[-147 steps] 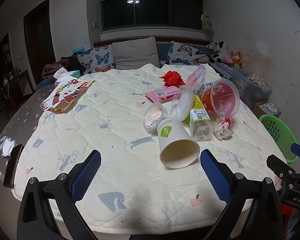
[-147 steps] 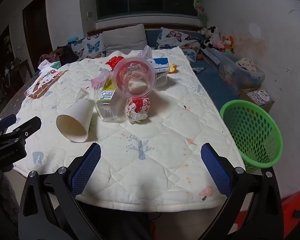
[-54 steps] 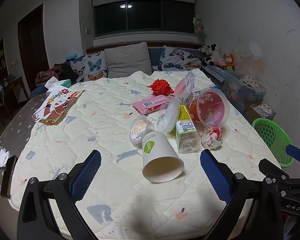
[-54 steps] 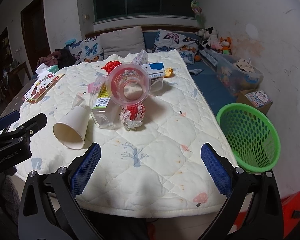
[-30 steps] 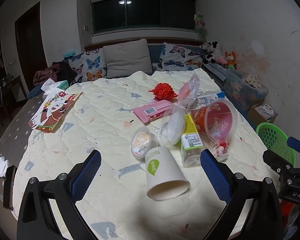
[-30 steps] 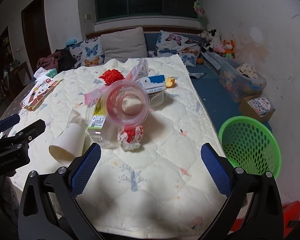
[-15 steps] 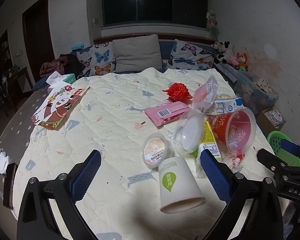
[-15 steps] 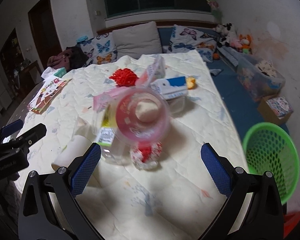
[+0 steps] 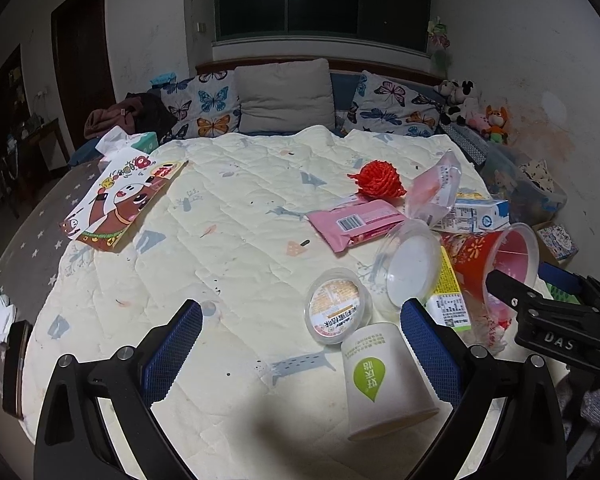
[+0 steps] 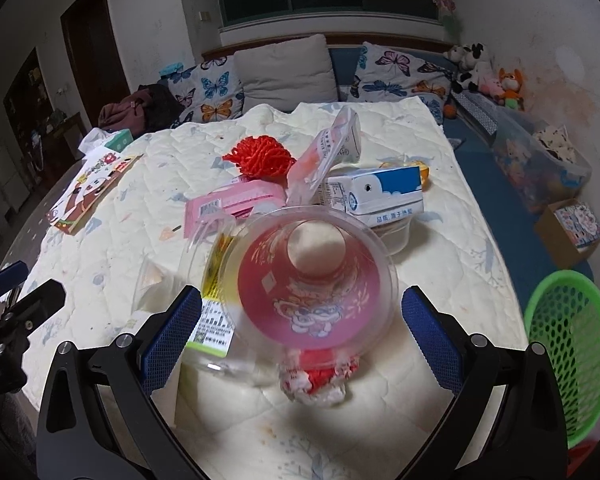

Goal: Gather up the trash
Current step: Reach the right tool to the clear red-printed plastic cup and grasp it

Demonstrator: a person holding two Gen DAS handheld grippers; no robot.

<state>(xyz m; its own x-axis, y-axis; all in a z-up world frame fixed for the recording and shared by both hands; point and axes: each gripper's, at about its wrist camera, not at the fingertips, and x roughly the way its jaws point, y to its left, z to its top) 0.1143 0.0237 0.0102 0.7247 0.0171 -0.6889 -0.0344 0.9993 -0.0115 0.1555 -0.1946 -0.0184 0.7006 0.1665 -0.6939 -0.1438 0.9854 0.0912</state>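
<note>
Trash lies on a quilted table (image 9: pixel 228 240). In the left wrist view, a white paper cup (image 9: pixel 384 384) lies on its side by the right finger of my open left gripper (image 9: pixel 300 348), with a round sealed tub (image 9: pixel 337 311) just beyond. In the right wrist view, my open right gripper (image 10: pixel 302 334) frames the mouth of a clear red plastic cup (image 10: pixel 310 280) lying on its side. A crumpled red-white wrapper (image 10: pixel 316 380) lies under it and a clear labelled bottle (image 10: pixel 216 320) beside it. A green basket (image 10: pixel 572 344) stands right of the table.
Further back lie a pink packet (image 10: pixel 232 204), a red mesh ball (image 10: pixel 262 156), a milk carton (image 10: pixel 376 196) and a clear pouch (image 10: pixel 328 152). A picture book (image 9: pixel 120 200) lies far left. A sofa with cushions (image 9: pixel 284 96) runs behind. Boxes (image 10: pixel 572 228) sit on the floor right.
Both grippers have moved forward over the table. The red plastic cup now fills the space between the right fingers; the paper cup has slid to the left gripper's right finger.
</note>
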